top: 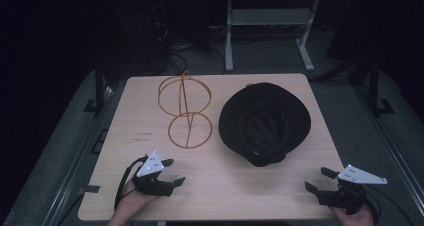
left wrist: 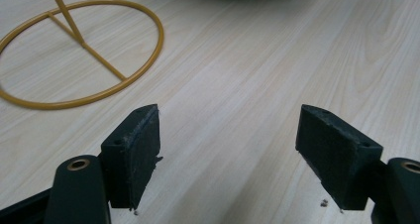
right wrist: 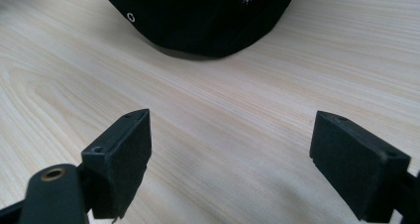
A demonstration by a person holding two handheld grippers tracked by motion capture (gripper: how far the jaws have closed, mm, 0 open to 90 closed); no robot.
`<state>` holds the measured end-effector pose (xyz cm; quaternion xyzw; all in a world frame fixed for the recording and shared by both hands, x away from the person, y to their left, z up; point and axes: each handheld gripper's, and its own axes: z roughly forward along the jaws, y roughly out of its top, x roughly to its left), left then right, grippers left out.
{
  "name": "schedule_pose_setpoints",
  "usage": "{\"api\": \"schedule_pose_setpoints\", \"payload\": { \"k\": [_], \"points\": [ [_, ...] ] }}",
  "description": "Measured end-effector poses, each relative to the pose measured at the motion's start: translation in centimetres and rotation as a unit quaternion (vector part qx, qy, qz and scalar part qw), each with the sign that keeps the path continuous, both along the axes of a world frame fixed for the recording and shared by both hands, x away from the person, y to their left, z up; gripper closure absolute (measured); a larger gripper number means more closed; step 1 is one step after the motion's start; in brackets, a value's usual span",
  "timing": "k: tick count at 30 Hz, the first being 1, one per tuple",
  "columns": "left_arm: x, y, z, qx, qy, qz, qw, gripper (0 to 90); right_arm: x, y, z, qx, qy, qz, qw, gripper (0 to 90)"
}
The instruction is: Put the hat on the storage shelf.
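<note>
with both tongs, left (top: 170,171) and right (top: 317,179), wide open and empty, approach the black hat (top: 265,122) brim low, clear of the wire stand (top: 186,111).

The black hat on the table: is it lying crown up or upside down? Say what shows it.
Upside down. The hat lies with its hollow inside facing up in the high view, the brim spread around it.

Black hat (top: 265,122), yellow wire stand (top: 185,110)
</note>
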<state>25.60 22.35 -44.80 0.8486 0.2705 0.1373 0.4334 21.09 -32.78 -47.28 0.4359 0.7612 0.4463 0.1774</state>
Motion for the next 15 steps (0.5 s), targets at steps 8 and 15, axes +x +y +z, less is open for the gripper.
{"api": "schedule_pose_setpoints", "payload": {
  "k": [8,15],
  "points": [
    [-0.1,-0.1,0.3,-0.015,0.003,-0.002,0.9999,24.8,0.1,0.2,0.0,0.003,0.002,0.005,1.0,15.8],
    [-0.1,-1.5,1.6,-0.019,-0.003,-0.026,0.9995,25.0,0.0,0.2,0.1,0.006,0.002,0.003,1.0,15.7]
  ]
}}
